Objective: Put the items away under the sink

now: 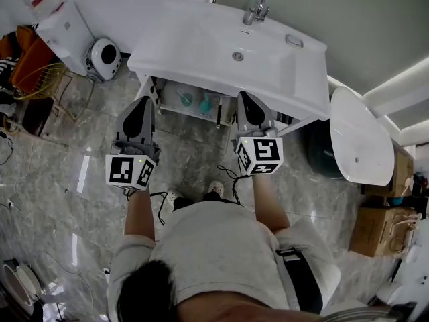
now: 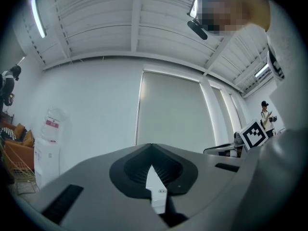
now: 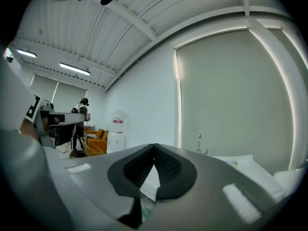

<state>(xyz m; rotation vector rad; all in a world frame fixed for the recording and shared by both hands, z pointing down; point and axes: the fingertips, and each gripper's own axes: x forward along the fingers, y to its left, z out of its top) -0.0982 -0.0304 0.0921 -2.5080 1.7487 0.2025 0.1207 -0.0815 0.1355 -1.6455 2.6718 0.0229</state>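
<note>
A white sink (image 1: pixel 201 42) with a chrome tap (image 1: pixel 255 9) stands on an open vanity in the head view. On the shelf under it stand two teal bottles (image 1: pixel 185 98) (image 1: pixel 206 103). My left gripper (image 1: pixel 143 102) is held up in front of the vanity's left side, its jaws together and empty. My right gripper (image 1: pixel 244 97) hovers beside it at the vanity's right half, also shut on nothing. In the left gripper view the left gripper's (image 2: pixel 151 147) tips meet against a bare wall. The right gripper view shows the right gripper's (image 3: pixel 154 146) closed tips, with the tap (image 3: pixel 198 141) beyond.
A white water dispenser (image 1: pixel 64 25) and a round white appliance (image 1: pixel 104 58) stand left of the vanity, with a yellow wire basket (image 1: pixel 37 79) further left. A white oval tub (image 1: pixel 362 136) and a cardboard box (image 1: pixel 372 230) stand at the right. Cables (image 1: pixel 231 176) lie on the marble floor.
</note>
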